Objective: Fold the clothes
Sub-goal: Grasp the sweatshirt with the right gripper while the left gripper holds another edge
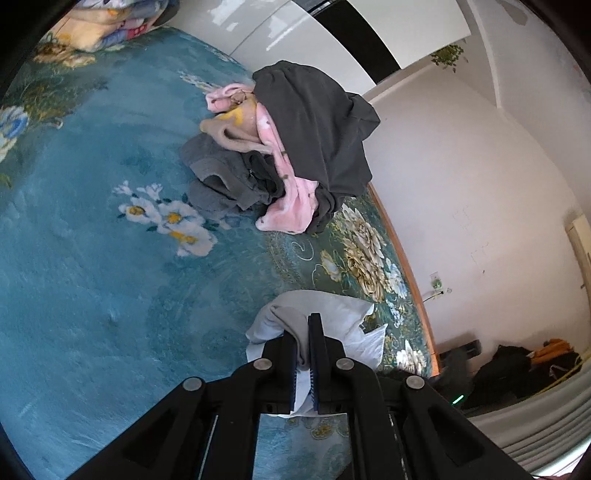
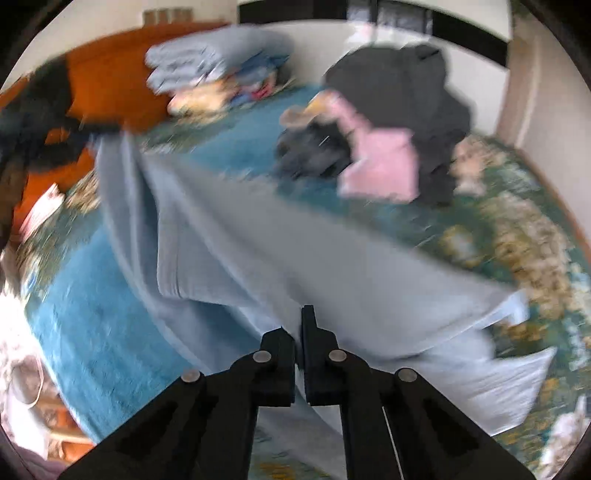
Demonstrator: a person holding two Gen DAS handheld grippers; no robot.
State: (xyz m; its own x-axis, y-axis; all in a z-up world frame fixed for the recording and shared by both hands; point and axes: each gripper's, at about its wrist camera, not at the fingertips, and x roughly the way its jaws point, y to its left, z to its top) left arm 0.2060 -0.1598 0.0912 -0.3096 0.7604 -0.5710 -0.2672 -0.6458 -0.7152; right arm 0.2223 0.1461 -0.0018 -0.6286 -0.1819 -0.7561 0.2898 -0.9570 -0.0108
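Note:
A pale grey-blue garment (image 2: pixel 295 251) hangs spread above the blue flowered bedspread (image 2: pixel 103 332) in the blurred right wrist view. My right gripper (image 2: pixel 299 325) is shut on its near edge. In the left wrist view my left gripper (image 1: pixel 303 332) is shut on a bunched part of the same pale garment (image 1: pixel 332 314), held just above the bedspread (image 1: pixel 92 277) near the bed's right edge. A pile of unfolded clothes (image 1: pixel 295 147), dark grey, pink and tan, lies further back on the bed; it also shows in the right wrist view (image 2: pixel 388 140).
Folded blankets (image 2: pixel 214 70) are stacked at the head of the bed by an orange-brown headboard (image 2: pixel 110 85). White wardrobe doors (image 1: pixel 277 33) stand behind the bed. A white wall (image 1: pixel 461 184) and dark bags on the floor (image 1: pixel 517 365) lie right of the bed edge.

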